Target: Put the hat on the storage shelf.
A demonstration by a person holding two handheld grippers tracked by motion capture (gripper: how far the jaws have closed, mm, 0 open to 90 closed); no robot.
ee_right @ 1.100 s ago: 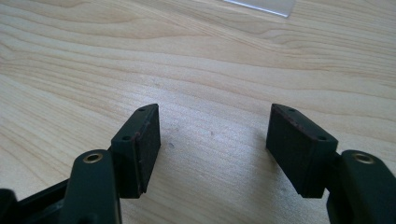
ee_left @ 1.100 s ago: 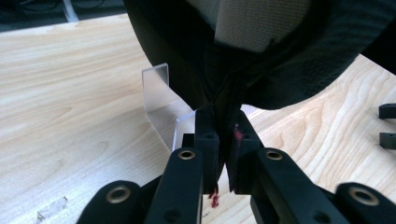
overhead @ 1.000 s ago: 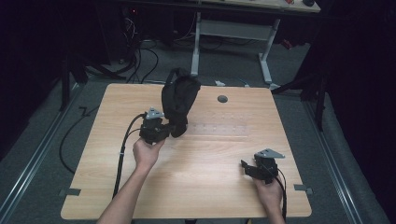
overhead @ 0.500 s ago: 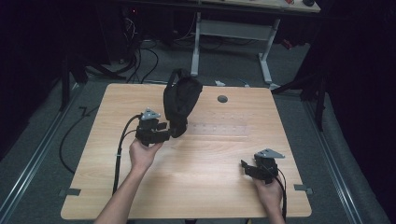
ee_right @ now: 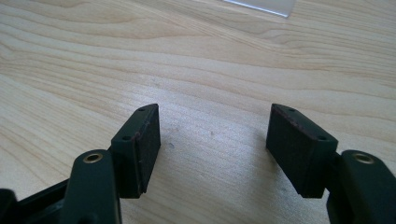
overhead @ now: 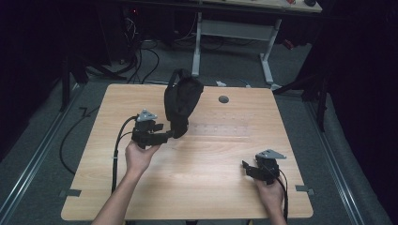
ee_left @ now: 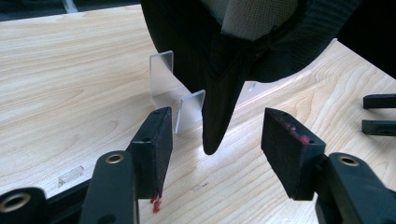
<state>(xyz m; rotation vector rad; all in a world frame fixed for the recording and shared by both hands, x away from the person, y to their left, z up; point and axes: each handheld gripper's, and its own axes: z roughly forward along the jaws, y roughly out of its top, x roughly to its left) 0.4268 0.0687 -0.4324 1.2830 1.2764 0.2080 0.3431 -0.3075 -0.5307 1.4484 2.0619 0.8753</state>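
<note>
So the black bag [overhead: 182,104] sits propped up near the back middle of the counter [overhead: 197,183], leaning on a clear plastic stand [ee_left: 173,88], with its narrow lower tip hanging down just off the wood. The left hand-held gripper [ee_left: 212,149] is spread wide, and that tip sits right between its pads without touching either one. Looks like soft padded fabric with mesh, so I'd guess it's light and floppy, not slippery, and will sag as soon as it's lifted. Pinching the tip should work, though the thicker seam higher up seems a safer hold. The right hand-held gripper [ee_right: 212,149] is released too, parked over bare wood well away.
</note>
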